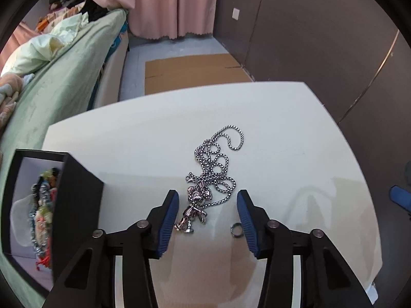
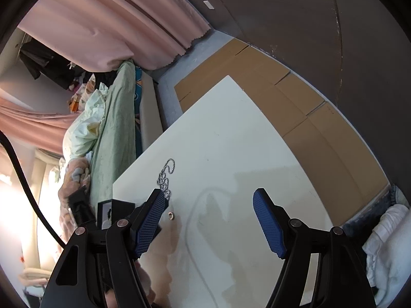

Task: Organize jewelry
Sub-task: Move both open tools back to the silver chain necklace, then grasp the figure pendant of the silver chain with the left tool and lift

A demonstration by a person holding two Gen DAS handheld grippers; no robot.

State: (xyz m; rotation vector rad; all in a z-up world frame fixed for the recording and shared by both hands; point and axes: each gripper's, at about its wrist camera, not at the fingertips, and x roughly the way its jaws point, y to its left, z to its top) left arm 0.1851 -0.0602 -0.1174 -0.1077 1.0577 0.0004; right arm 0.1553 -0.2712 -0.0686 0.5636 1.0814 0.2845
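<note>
Surface: a white tabletop (image 1: 282, 133), smooth, with soft shadows across its near part. Beyond its far edge, at 12 o'clock in the left wrist view, flattened cardboard (image 1: 190, 71) lies on a grey floor. A pink curtain (image 1: 164, 5) hangs further back, a dark wall (image 1: 321, 38) runs to 2 o'clock, and a bed (image 1: 59, 84) with green bedding lies at 10 o'clock.

Task items: a steel chain necklace (image 1: 213, 169) lies in a loose heap mid-tabletop, its figure pendant (image 1: 191, 215) at the near end. A small ring (image 1: 235, 230) rests at 4 o'clock from the pendant, just beside the inner face of one pad. A black box (image 1: 74, 200) at 8 o'clock holds mixed jewelry.

Left claw (image 1: 207, 197): jaws apart, straddling the pendant; neither pad touches it.

Right claw (image 2: 208, 197): jaws wide apart over bare tabletop, nothing between them.

Limits: the box contents are blurred and cannot be itemised. In the right wrist view one finger covers the lower necklace, leaving only the chain's upper loops visible. The box is largely hidden there.
</note>
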